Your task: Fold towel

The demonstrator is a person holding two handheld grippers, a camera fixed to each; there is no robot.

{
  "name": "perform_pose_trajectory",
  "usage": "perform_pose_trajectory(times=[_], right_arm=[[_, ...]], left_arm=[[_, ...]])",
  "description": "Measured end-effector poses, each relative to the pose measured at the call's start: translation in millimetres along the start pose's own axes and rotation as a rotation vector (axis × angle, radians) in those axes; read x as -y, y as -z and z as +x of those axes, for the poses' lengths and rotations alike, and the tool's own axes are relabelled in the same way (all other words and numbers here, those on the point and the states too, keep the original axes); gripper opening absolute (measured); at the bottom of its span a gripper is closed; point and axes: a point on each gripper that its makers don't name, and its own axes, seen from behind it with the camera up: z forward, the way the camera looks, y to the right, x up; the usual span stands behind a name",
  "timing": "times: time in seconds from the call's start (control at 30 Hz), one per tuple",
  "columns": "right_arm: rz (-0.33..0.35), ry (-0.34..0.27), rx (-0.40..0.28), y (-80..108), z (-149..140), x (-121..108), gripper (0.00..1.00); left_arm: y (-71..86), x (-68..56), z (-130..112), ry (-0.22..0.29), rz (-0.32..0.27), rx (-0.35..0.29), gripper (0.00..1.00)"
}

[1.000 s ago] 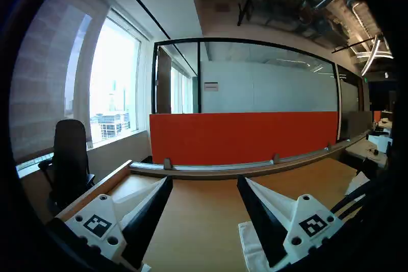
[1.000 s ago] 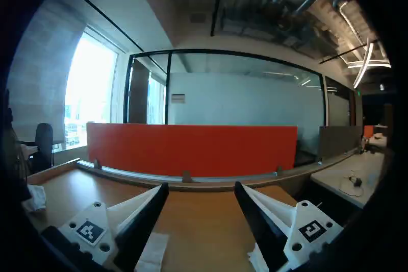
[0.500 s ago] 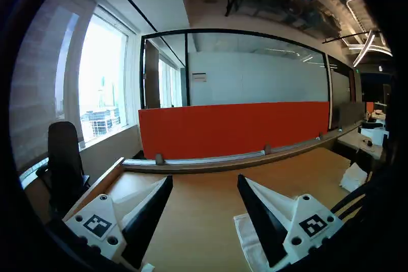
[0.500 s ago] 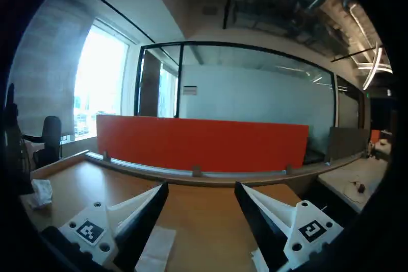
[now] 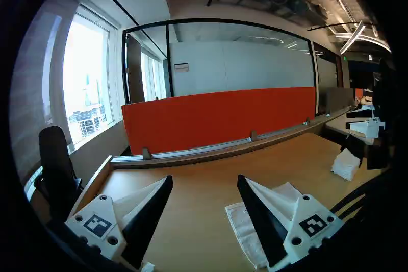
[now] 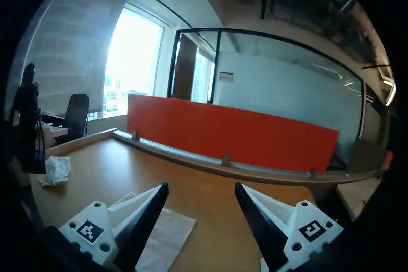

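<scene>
Both tools are hanging wide open right now, with nothing pinched in either one. Standing here, I'm seeing the left gripper [image 5: 204,177] hovering over the wooden desk [image 5: 199,221]. The towel [image 5: 238,219] is lying flat on that desk, and in the left gripper view it's poking out from behind the right-hand finger. In the right gripper view the right gripper [image 6: 201,184] is hanging just as spread. There the same towel [image 6: 171,228] is sitting low between the fingers and running off under the left-hand one. Whether either finger is actually touching the cloth, I can't tell. Compared with a second ago, both views are swinging around. The left one was only catching a corner of the towel at the bottom, and now it's showing a good stretch of it, far edge included. The orange divider [image 5: 219,116] is sliding lower and to the left, and a folded white stack [image 5: 347,164] is coming in further along the desk on the right. The right gripper view is tilting, so the divider is now slanting across it and the window [image 6: 130,68] is looking a lot bigger. A crumpled white cloth [image 6: 55,170] is sitting more in the open on the left of the desk, well apart from the towel, and way more of the towel is showing than before.
</scene>
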Motion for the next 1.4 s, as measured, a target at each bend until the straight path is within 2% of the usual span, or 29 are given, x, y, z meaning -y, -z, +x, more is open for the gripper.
perform_pose_trajectory(times=[0.27,0.57,0.77,1.07,1.4], right_arm=[[0.078,0.033,0.075,-0.1,-16.0,15.5,1.0],[0.167,0.062,0.152,-0.7,-33.0,29.6,1.0],[0.198,0.066,0.177,-2.3,-39.6,37.9,1.0],[0.232,0.07,0.222,-4.4,-66.3,48.4,1.0],[0.253,0.069,0.263,-6.6,-98.7,57.3,1.0]], left_arm=[[-2.9,-16.0,-11.5,-0.042,-0.073,0.042,0.94],[-6.7,-41.0,-29.5,-0.06,-0.193,0.106,0.94],[-9.2,-46.0,-44.7,-0.091,-0.214,0.134,0.94],[-8.5,-57.8,-72.5,-0.102,-0.251,0.175,0.94],[-12.2,-68.9,-110.2,-0.086,-0.27,0.227,0.94]])
